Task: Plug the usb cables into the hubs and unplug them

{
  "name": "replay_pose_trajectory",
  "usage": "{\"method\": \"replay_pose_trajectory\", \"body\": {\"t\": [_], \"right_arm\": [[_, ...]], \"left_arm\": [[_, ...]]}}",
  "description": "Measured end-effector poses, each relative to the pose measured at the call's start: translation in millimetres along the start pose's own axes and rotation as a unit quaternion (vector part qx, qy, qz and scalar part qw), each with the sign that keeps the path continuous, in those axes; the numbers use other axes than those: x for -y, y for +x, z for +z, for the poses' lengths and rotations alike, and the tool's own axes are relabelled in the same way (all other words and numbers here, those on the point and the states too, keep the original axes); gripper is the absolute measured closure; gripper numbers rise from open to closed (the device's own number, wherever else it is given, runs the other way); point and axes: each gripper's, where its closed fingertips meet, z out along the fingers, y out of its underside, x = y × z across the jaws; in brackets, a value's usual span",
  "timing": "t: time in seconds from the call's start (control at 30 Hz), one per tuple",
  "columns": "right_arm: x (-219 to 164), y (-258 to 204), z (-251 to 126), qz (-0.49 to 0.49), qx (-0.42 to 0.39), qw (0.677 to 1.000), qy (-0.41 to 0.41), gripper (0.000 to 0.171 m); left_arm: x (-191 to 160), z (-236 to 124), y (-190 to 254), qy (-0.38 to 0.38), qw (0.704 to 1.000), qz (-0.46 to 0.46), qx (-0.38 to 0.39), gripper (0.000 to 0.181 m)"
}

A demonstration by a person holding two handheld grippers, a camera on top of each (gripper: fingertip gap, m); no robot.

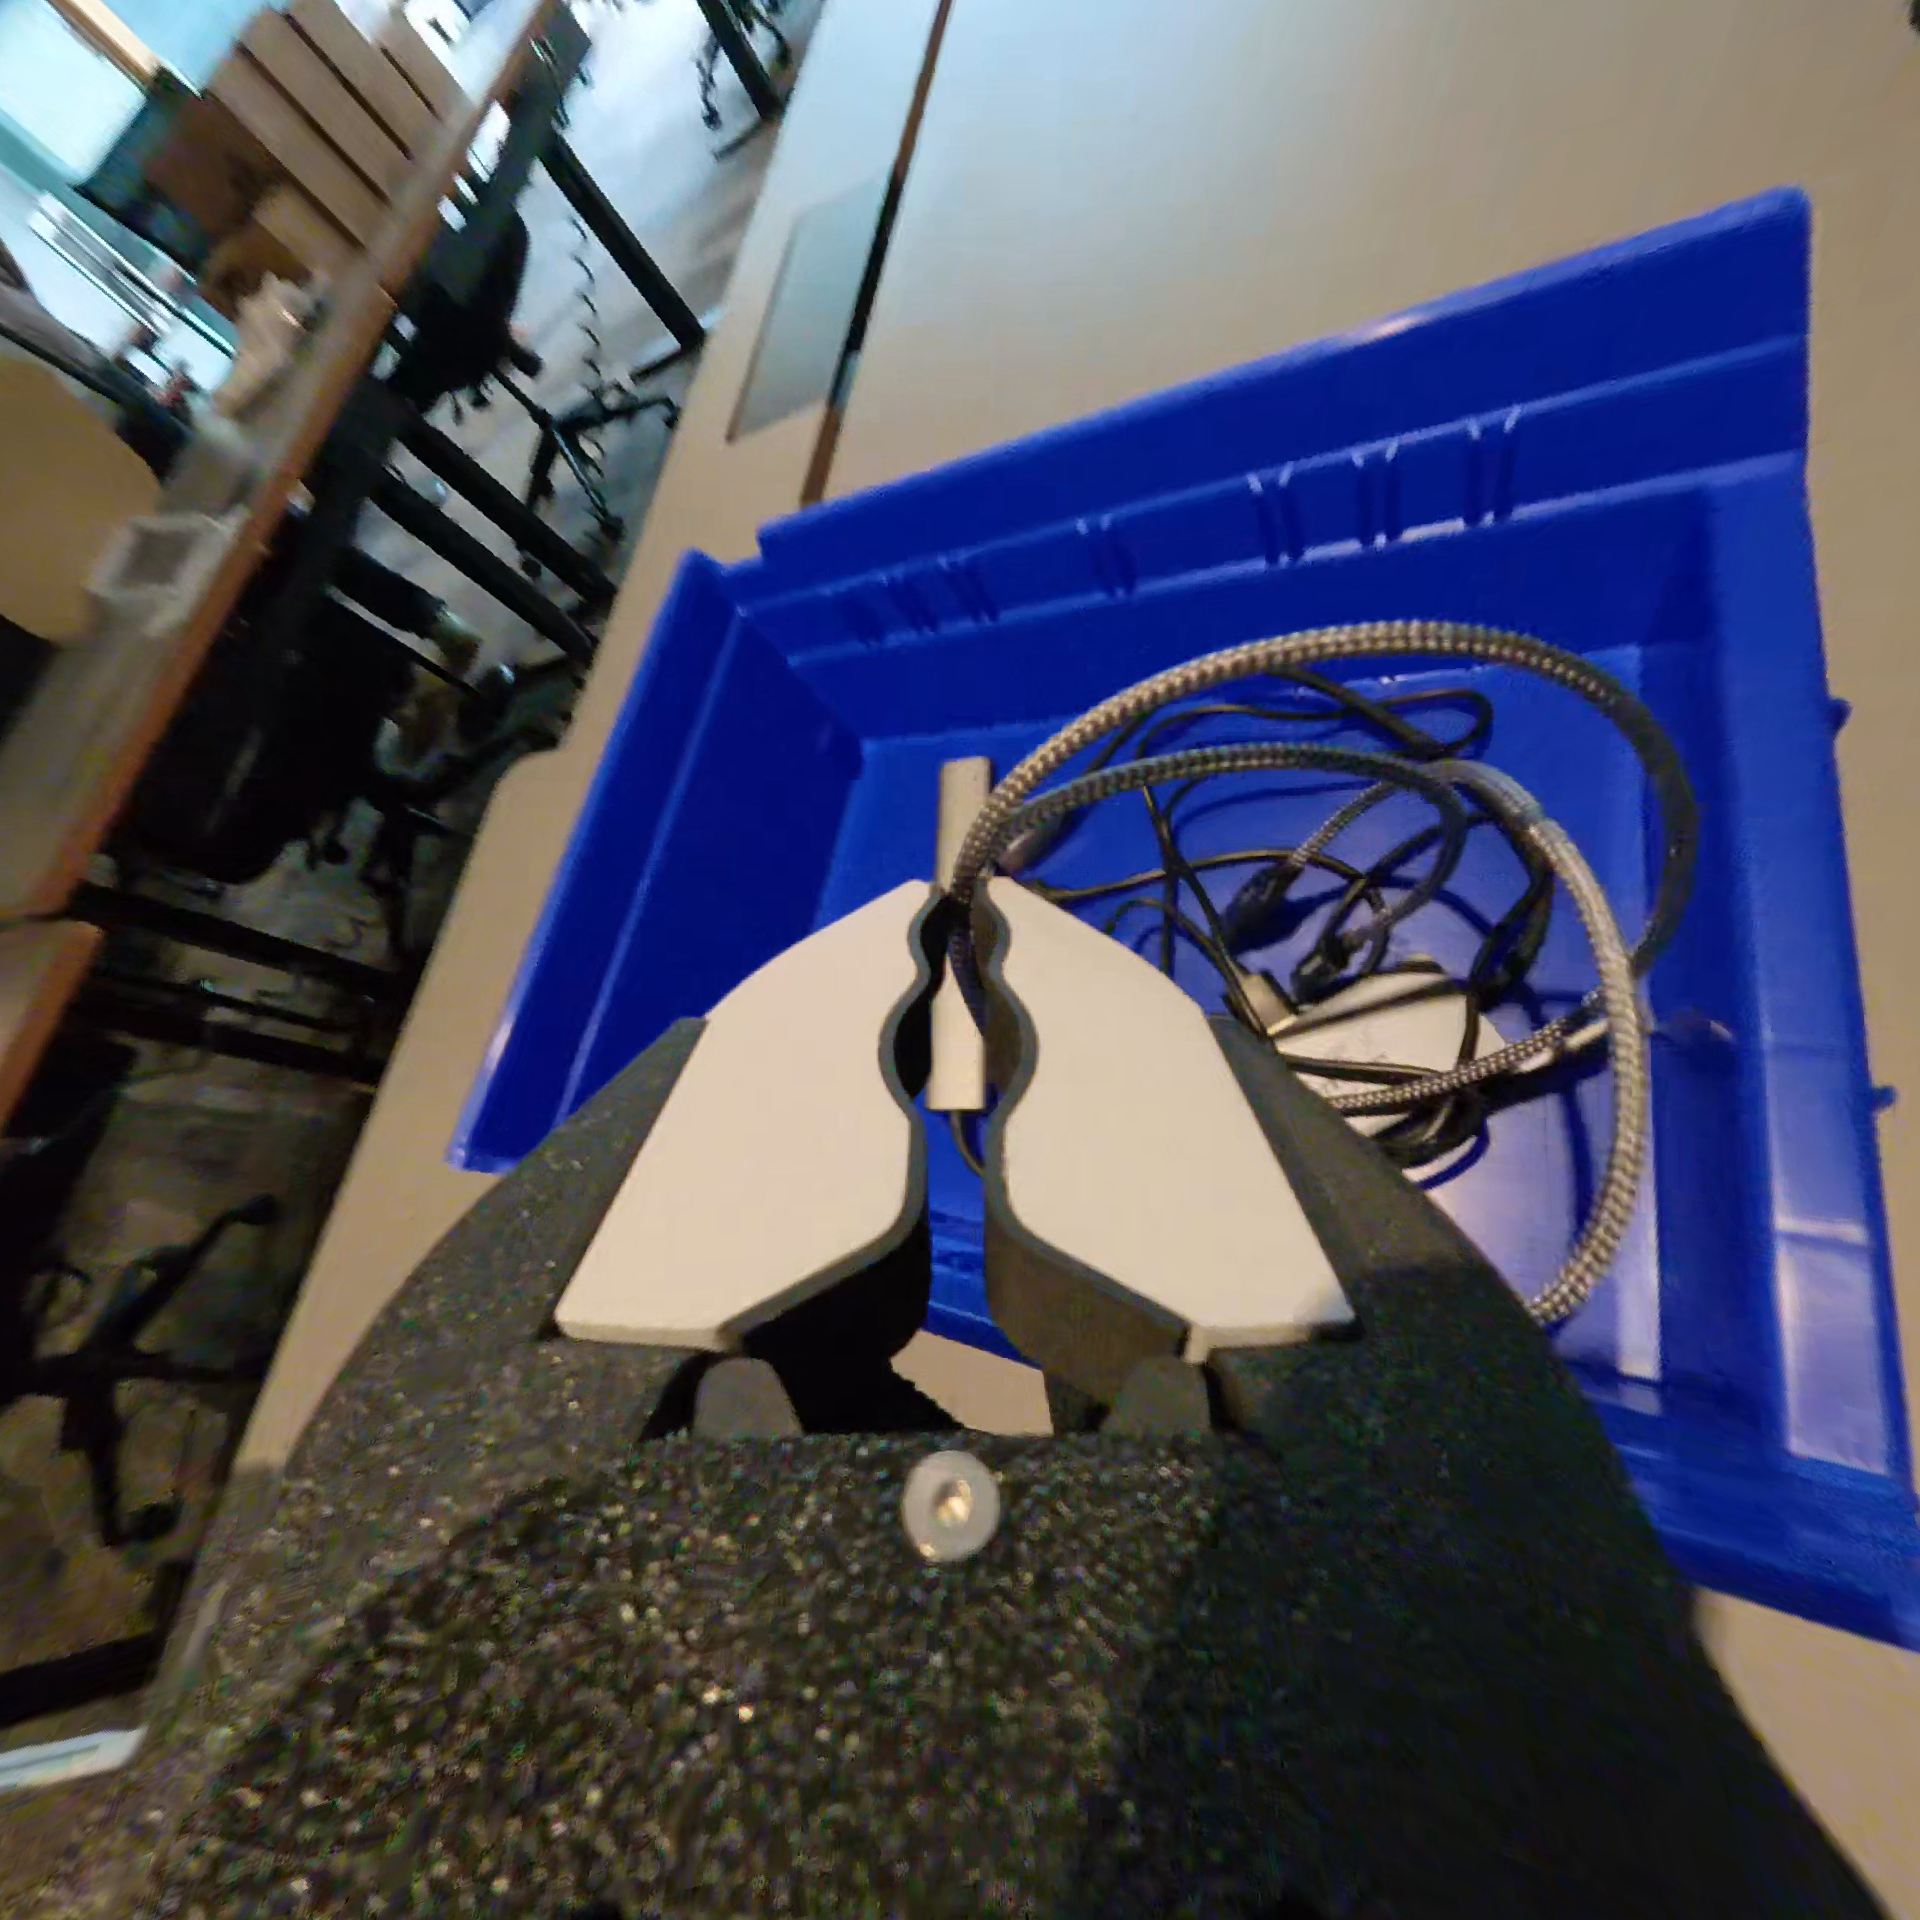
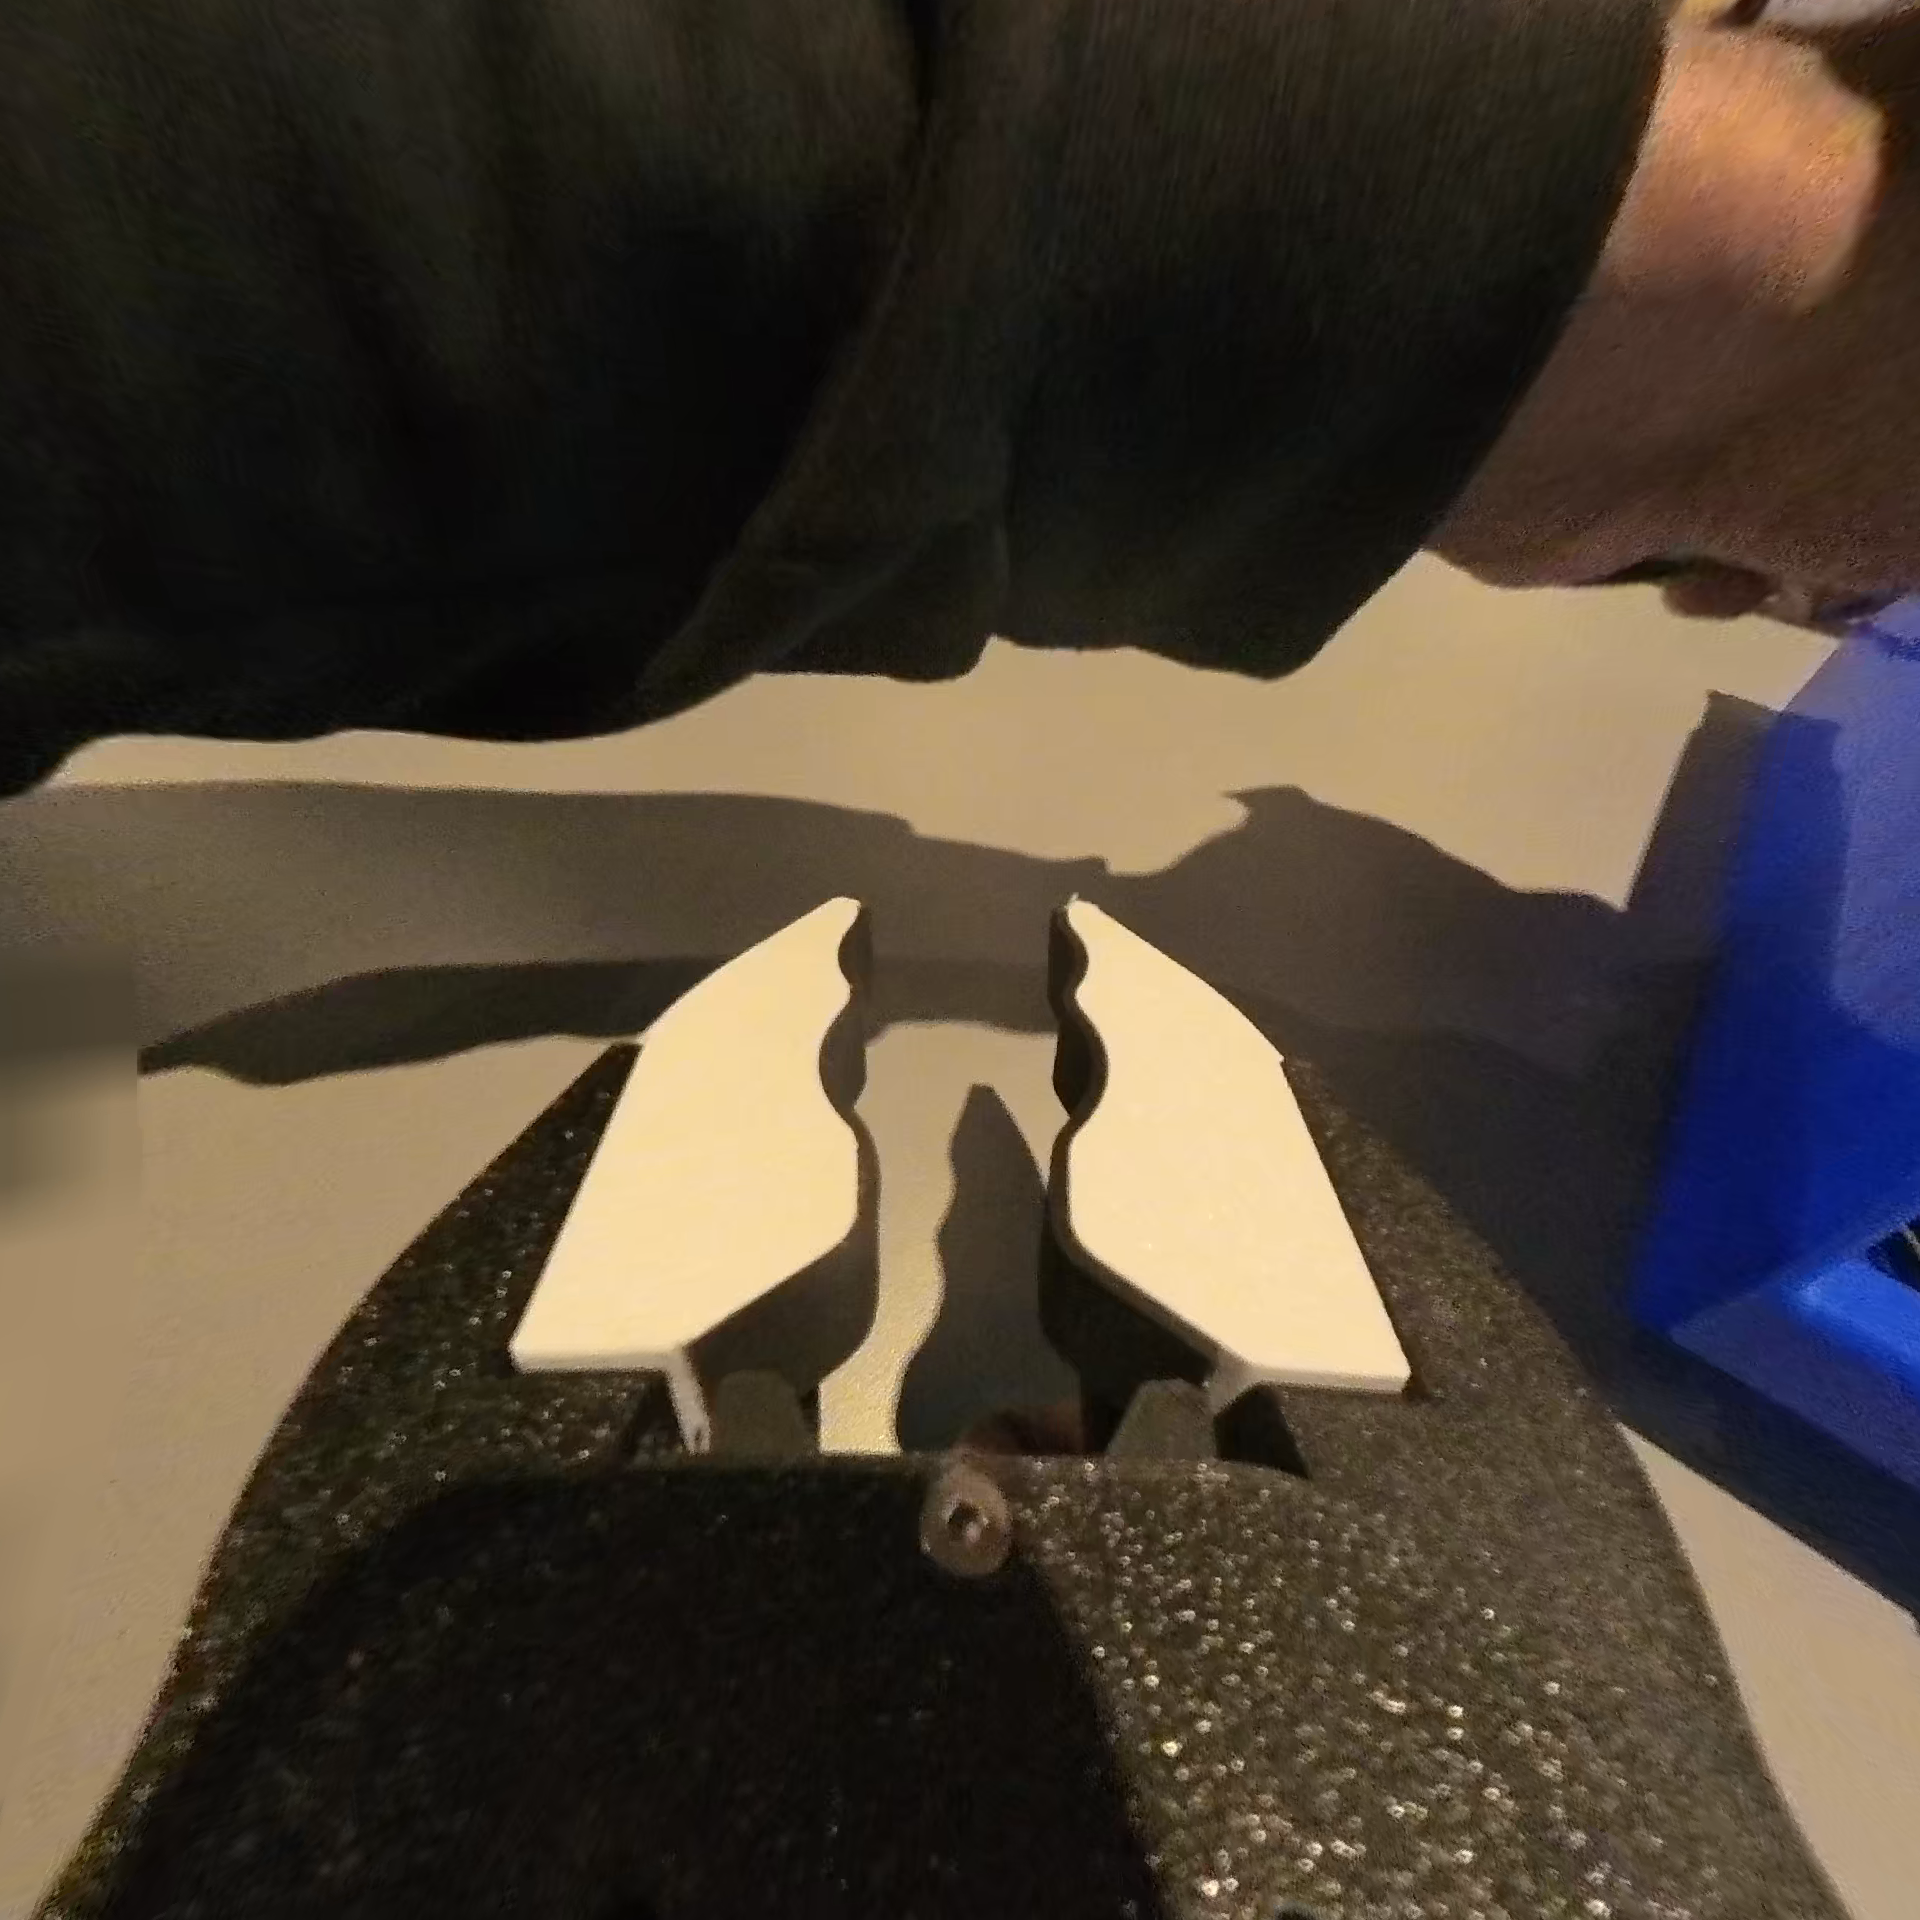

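Left gripper (image 1: 961, 904) pinches a woven braided cable (image 1: 1091, 795) above a glossy blue bin (image 1: 727, 790).

My left camera looks steeply down into the blue bin (image 1: 1288, 582) from close above; my right camera skims the table (image 2: 312, 1299), bin corner (image 2: 1787, 1039) at its right.

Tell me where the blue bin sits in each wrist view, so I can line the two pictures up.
Left wrist view: the blue bin fills the centre and right, open side visible, cables inside, just beyond the left tongs.
Right wrist view: only a corner of the blue bin shows, at the right edge, beside the open right tongs.
Shared landmark: the beige table beneath the bin.
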Motion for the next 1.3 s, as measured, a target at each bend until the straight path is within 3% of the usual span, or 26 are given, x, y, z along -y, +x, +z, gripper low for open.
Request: {"method": "replay_pose_trajectory", "body": {"t": [0.1,0.3,0.57,0.7,0.8,0.9,0.97,1.03,1.13,1.3], "right_arm": [[0,-1,0,-0.005,-0.002,1.0,-0.001,0.139],[-1,-1,1,-0.02,-0.012,1.0,-0.003,0.139],[5,3,-2,-0.032,-0.036,0.999,0.019,0.139],[13,16,-11,-0.031,-0.062,0.996,0.052,0.138],[25,23,-20,-0.031,-0.071,0.994,0.075,0.135],[42,22,-29,-0.048,-0.077,0.991,0.1,0.134],[52,16,-32,-0.065,-0.073,0.989,0.113,0.132],[64,6,-36,-0.081,-0.061,0.987,0.126,0.13],[87,-15,-42,-0.081,-0.017,0.985,0.151,0.125],[122,-63,-34,-0.064,0.101,0.981,0.154,0.116]], "left_arm": [[-15,7,13,-0.038,0.999,-0.018,-0.025,0.176],[-9,0,21,-0.013,1.0,-0.018,-0.018,0.177],[12,-32,2,0.081,0.995,-0.058,0.03,0.178],[46,-105,-43,0.215,0.964,-0.124,0.097,0.178],[68,-198,-78,0.322,0.921,-0.162,0.148,0.178],[67,-300,-96,0.396,0.882,-0.167,0.194,0.178],[51,-354,-98,0.411,0.871,-0.159,0.217,0.179],[25,-383,-90,0.392,0.881,-0.152,0.219,0.178],[-36,-393,-73,0.329,0.905,-0.157,0.22,0.178],[-151,-380,-38,0.232,0.92,-0.204,0.242,0.178]]}}
